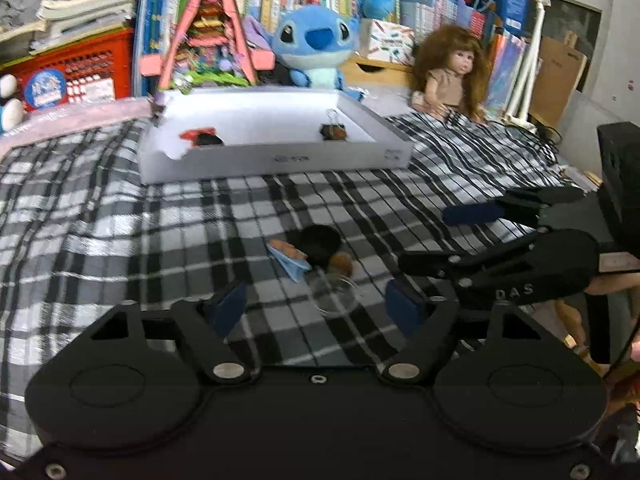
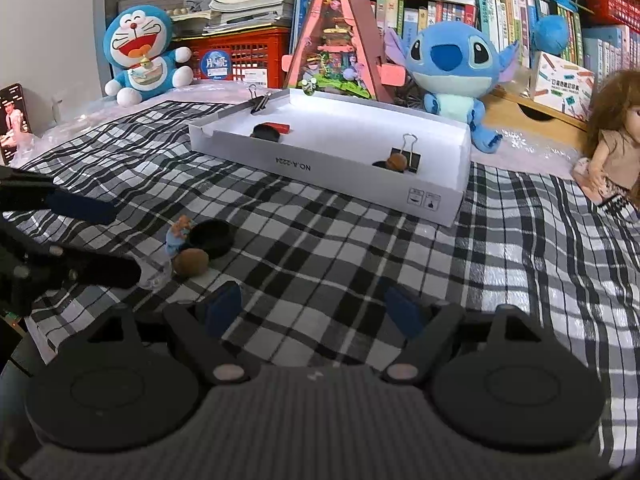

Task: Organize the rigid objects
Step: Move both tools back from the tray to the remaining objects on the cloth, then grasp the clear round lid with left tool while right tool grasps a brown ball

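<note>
A small heap lies on the plaid cloth: a black round piece (image 1: pixel 320 240), a blue-and-orange figurine (image 1: pixel 290 260), a brown ball (image 1: pixel 342 265) and a clear round dish (image 1: pixel 336 292). My left gripper (image 1: pixel 318 304) is open, its blue pads standing either side of the clear dish without touching it. My right gripper (image 2: pixel 314 310) is open over bare cloth, to the right of the heap (image 2: pixel 192 262). Behind stands a white box tray (image 1: pixel 276 156) holding a red-and-black piece (image 1: pixel 200 137) and a binder clip (image 1: pixel 334 130) with a brown ball.
Another binder clip (image 2: pixel 260 102) grips the tray's far-left rim. Plush toys (image 2: pixel 452 64), a pink A-frame model (image 2: pixel 340 36), a doll (image 1: pixel 448 76), red crates and bookshelves crowd the back. The right gripper (image 1: pixel 424 238) reaches in from the right in the left wrist view.
</note>
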`<state>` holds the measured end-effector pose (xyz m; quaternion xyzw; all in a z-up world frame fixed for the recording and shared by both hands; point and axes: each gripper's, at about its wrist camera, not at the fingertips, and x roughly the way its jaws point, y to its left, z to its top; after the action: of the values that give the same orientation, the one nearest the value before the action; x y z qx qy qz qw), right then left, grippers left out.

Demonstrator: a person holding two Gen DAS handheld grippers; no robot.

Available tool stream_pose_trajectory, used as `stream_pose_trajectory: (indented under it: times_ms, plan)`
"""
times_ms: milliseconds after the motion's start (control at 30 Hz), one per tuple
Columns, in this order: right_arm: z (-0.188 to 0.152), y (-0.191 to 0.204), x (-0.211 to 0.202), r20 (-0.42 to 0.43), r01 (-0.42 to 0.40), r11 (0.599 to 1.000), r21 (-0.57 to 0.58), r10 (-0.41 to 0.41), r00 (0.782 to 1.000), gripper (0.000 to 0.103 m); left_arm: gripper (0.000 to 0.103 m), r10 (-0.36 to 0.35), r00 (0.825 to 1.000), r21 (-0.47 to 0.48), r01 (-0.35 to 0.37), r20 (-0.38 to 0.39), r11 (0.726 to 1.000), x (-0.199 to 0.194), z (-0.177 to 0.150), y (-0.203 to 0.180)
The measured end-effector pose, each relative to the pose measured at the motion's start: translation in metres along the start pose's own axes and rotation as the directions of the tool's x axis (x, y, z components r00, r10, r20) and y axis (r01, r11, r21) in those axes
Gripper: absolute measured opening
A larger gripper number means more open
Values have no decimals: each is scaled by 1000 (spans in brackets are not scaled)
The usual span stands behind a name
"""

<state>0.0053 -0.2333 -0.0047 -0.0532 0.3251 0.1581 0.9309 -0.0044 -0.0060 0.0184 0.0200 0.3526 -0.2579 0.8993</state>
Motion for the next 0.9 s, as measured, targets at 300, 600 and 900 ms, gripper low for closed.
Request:
stream_pose_trajectory:
  times_ms: [300, 600, 900]
  plan:
    - [-3, 1, 2, -2, -9, 1000, 9, 9, 1000, 88, 32, -21, 1000, -49, 20, -15, 999, 9, 1, 1]
    - [-1, 19, 5, 23, -67, 998, -5, 67, 997, 88, 32, 72, 997, -48, -70, 34, 996, -2, 8, 10]
    - [6, 43, 13, 41, -139, 990, -6, 139, 989, 88, 32, 146, 989, -74, -143, 29, 987, 1, 10, 19]
